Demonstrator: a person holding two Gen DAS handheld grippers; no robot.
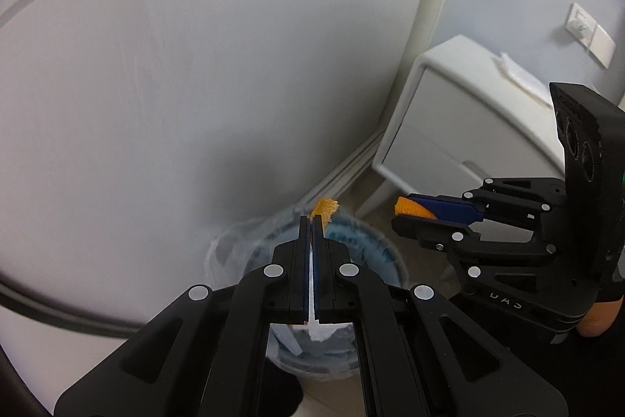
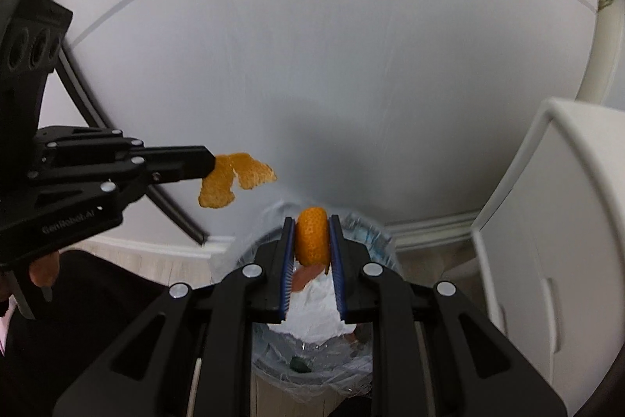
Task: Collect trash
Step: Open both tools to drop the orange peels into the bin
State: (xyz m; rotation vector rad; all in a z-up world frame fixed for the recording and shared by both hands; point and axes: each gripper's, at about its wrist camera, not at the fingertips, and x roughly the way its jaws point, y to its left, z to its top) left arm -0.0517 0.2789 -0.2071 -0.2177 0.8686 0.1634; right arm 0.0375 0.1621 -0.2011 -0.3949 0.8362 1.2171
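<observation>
My left gripper point(image 1: 311, 221) is shut on a strip of orange peel point(image 1: 325, 208); the right wrist view shows that peel point(image 2: 234, 178) hanging from its tips point(image 2: 213, 165). My right gripper point(image 2: 311, 225) is shut on a curled piece of orange peel point(image 2: 311, 235), also seen in the left wrist view point(image 1: 412, 208). Both grippers hover above a bin lined with a clear plastic bag point(image 2: 312, 366), point(image 1: 234, 253). White crumpled paper point(image 2: 316, 315) lies inside the bin.
A white bedside cabinet point(image 1: 449, 112), point(image 2: 554, 241) stands right of the bin. A frosted glass door point(image 1: 175, 85) is behind it, with a dark frame point(image 2: 78, 96) at the left. A wall socket point(image 1: 590, 34) is at the far right.
</observation>
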